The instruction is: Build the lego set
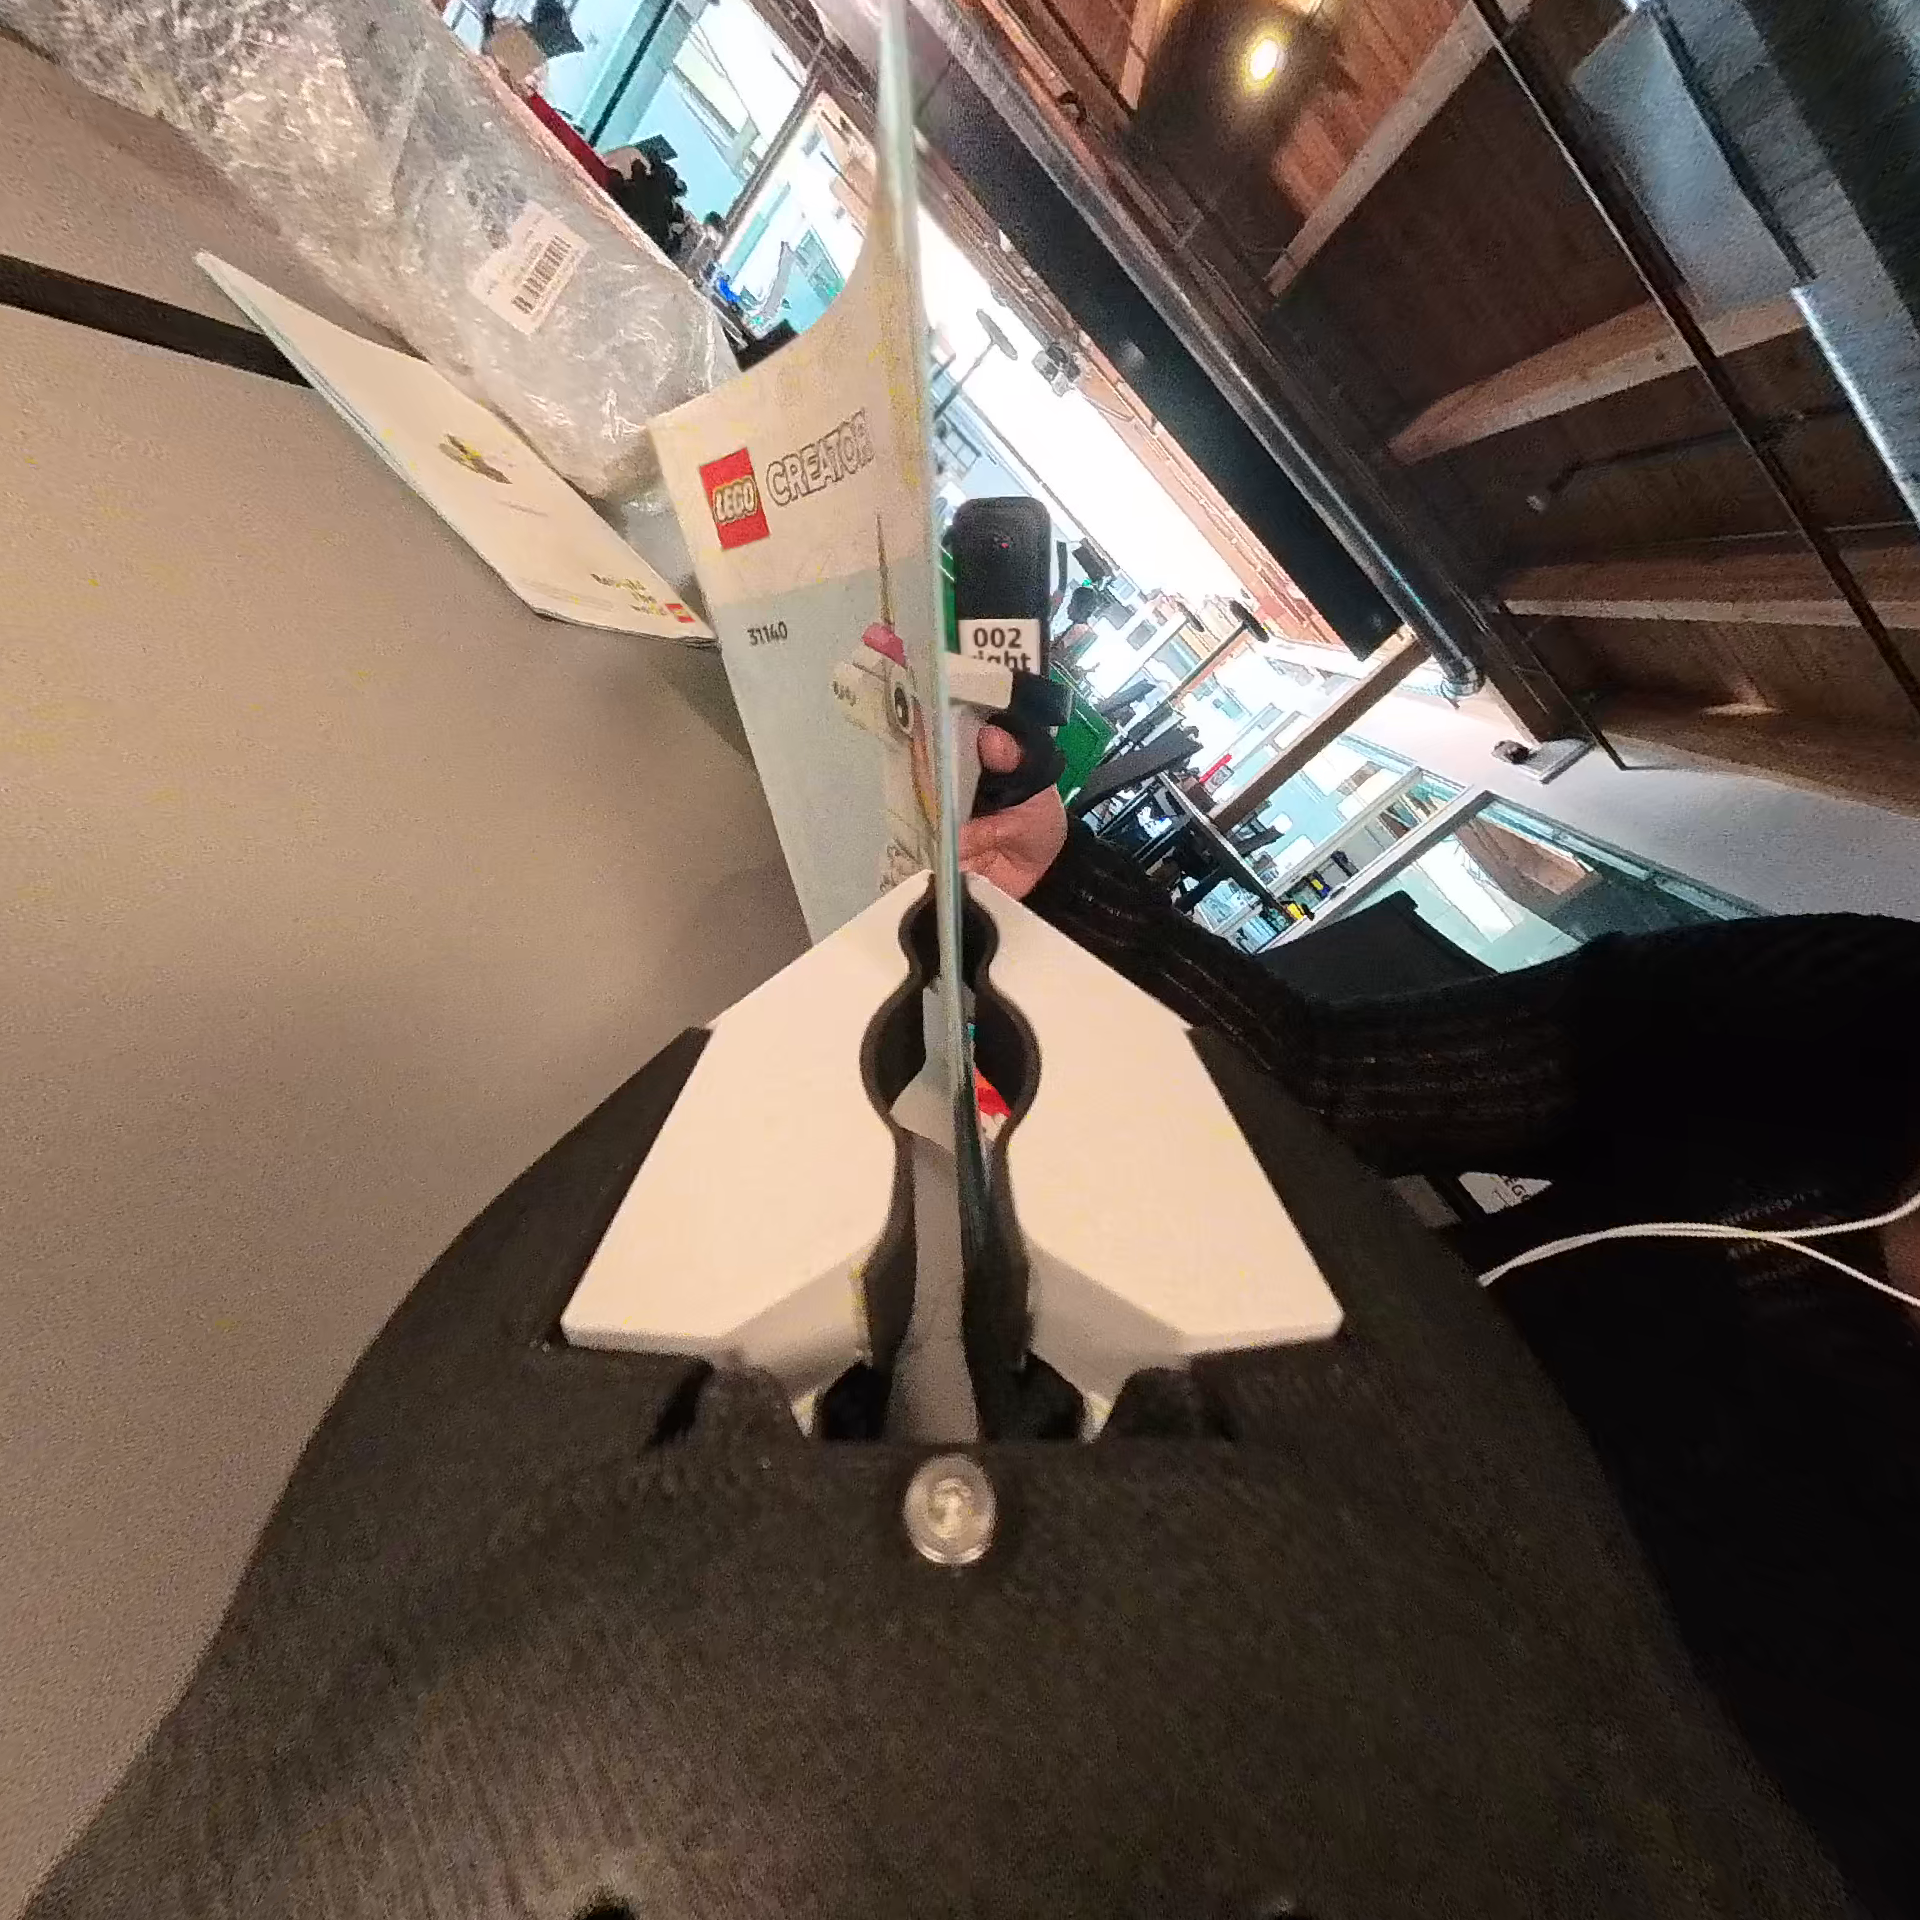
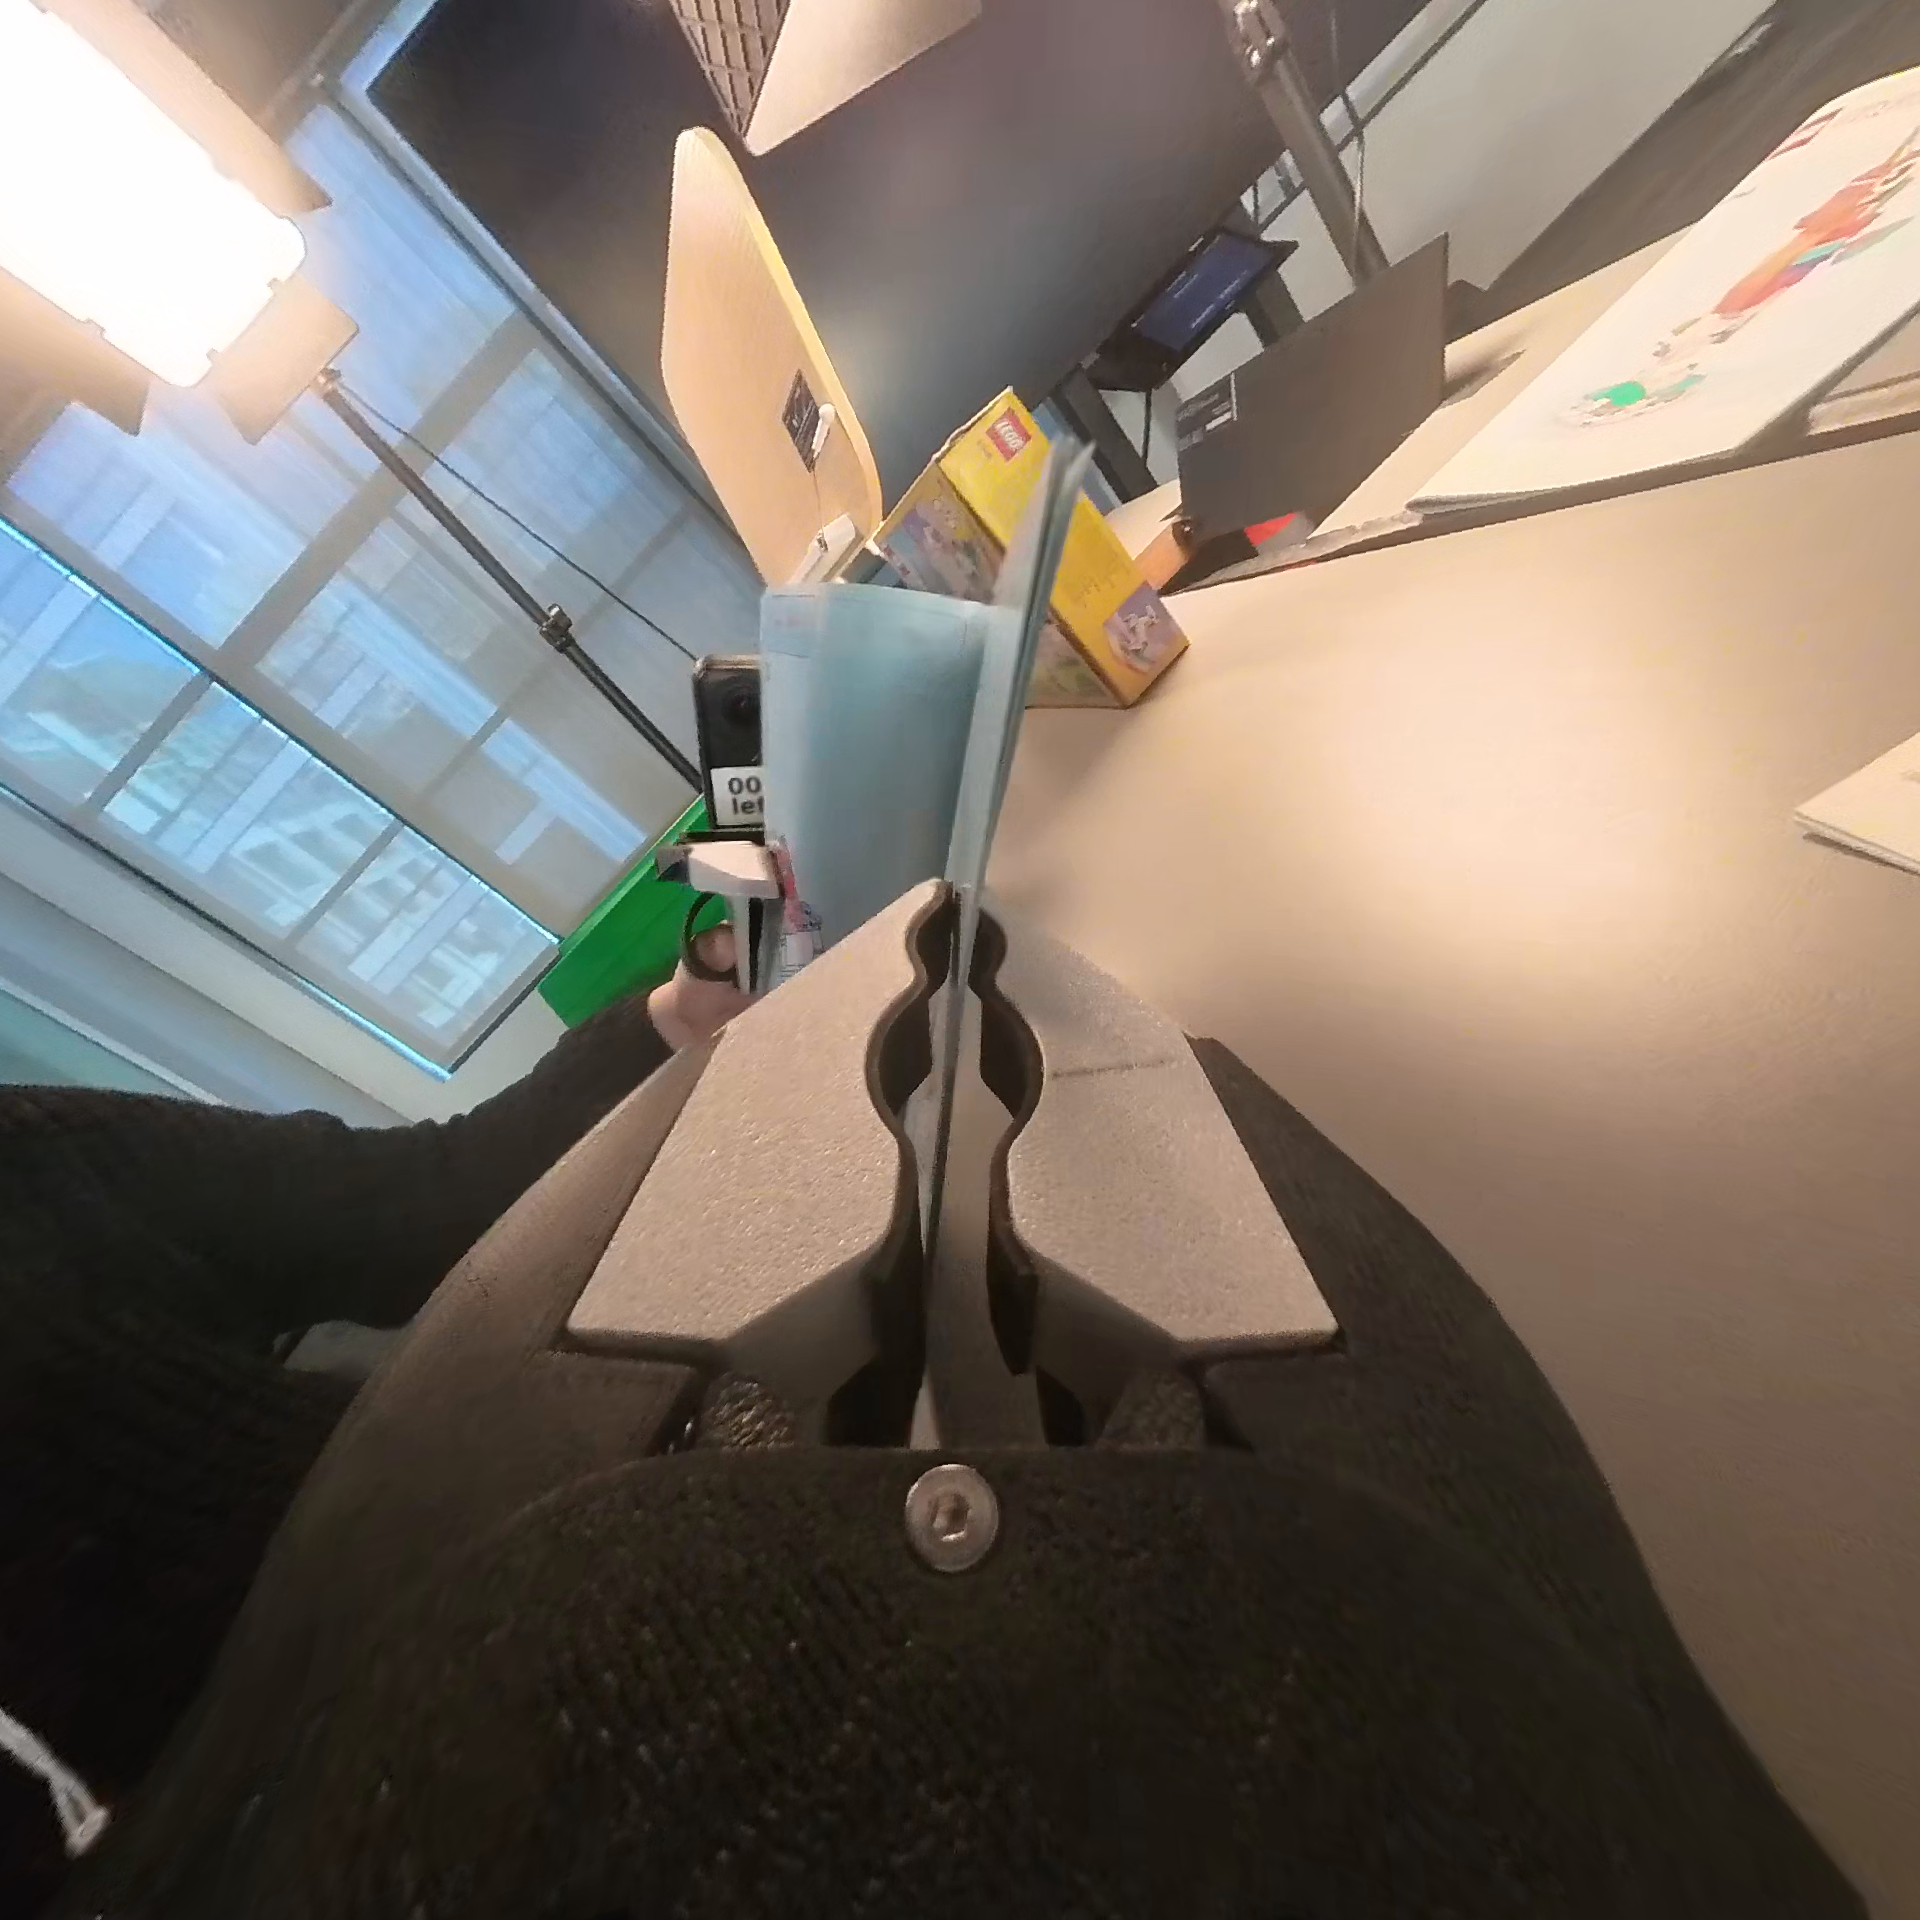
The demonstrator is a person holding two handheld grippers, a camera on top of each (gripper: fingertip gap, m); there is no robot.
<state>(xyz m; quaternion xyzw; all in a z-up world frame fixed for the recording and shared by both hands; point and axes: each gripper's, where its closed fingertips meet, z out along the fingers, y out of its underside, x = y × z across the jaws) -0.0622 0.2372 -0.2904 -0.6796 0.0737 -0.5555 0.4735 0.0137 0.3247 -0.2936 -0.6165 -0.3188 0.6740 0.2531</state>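
Between both clenched hand-held grippers (image 1: 951, 904) (image 2: 956, 904), the booklet (image 1: 821, 582) shows edge-on, its pages hidden.

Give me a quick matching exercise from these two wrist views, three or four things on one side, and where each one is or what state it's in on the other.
Things:
1. pale blue instruction booklet
2. yellow cardboard set box
3. bubble-wrap bundle
4. left tongs

States:
A. standing on the beige table
B. shut on paper
C. held up by both tongs
D. lying behind a flat white booklet

Pairs: 1-C, 2-A, 3-D, 4-B
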